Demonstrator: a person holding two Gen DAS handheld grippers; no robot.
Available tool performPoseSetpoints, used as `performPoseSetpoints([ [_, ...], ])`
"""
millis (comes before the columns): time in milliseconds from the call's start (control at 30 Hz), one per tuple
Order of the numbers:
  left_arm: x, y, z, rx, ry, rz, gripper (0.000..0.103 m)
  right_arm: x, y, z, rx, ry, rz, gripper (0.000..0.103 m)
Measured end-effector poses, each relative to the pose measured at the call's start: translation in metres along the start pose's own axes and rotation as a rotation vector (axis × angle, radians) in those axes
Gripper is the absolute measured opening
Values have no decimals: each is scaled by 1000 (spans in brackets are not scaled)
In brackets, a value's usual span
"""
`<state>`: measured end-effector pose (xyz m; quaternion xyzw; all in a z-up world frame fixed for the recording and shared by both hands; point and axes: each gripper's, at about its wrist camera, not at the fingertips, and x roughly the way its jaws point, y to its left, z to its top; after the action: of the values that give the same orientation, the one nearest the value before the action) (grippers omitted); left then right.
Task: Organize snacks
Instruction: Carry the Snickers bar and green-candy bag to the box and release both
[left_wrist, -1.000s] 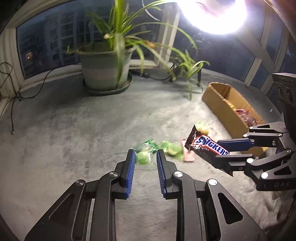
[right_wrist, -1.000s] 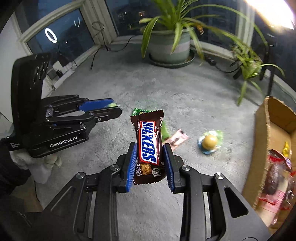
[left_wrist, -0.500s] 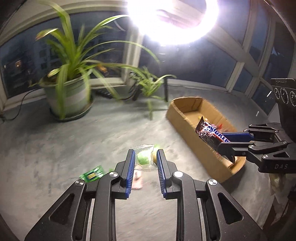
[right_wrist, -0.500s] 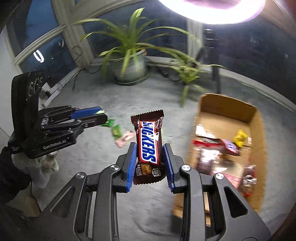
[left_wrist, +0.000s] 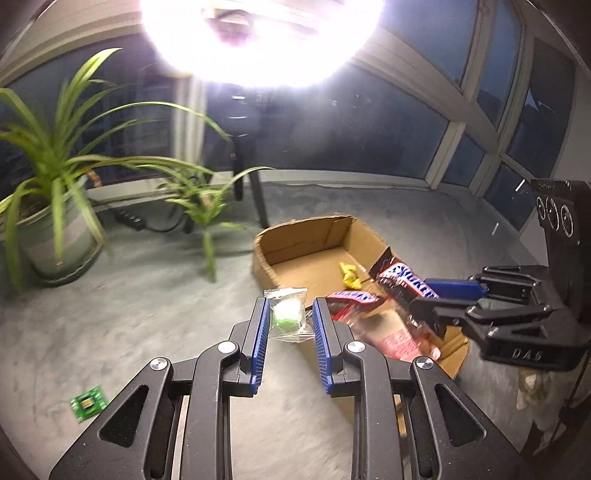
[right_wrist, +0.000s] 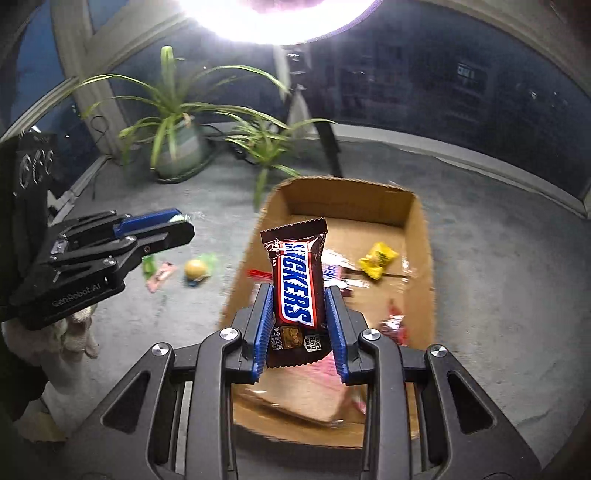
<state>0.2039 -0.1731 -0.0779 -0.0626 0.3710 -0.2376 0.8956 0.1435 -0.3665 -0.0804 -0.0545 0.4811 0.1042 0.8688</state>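
Note:
My right gripper (right_wrist: 298, 295) is shut on a brown Snickers bar (right_wrist: 297, 288) and holds it upright over the cardboard box (right_wrist: 421, 221). The bar also shows in the left wrist view (left_wrist: 404, 282), above the box (left_wrist: 295, 240). My left gripper (left_wrist: 289, 310) is shut on a clear packet with a green candy (left_wrist: 286, 314), held above the box's near left wall. The box holds a yellow candy (right_wrist: 378, 258) and several red wrappers (right_wrist: 395, 325).
On the grey carpet left of the box lie a round yellow candy (right_wrist: 195, 268), a pink wrapper (right_wrist: 159, 276) and a green packet (left_wrist: 88, 403). A large potted plant (left_wrist: 48, 206) and a small plant (left_wrist: 199, 206) stand by the windows. A bright lamp glares overhead.
Both grippers swung right with their snacks, from above the loose snacks on the carpet to above the cardboard box. Both grips stayed shut.

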Motion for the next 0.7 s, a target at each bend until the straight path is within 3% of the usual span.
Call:
performPoseSetpoints([
  [267, 37, -25, 15, 16, 35, 1, 22, 20, -38, 1, 64, 29, -37, 30],
  [633, 59, -50, 22, 52, 57, 2, 23, 35, -47, 0, 74, 54, -42, 30],
  [700, 58, -52, 23, 62, 57, 4, 29, 34, -47, 0, 73, 51, -40, 30],
])
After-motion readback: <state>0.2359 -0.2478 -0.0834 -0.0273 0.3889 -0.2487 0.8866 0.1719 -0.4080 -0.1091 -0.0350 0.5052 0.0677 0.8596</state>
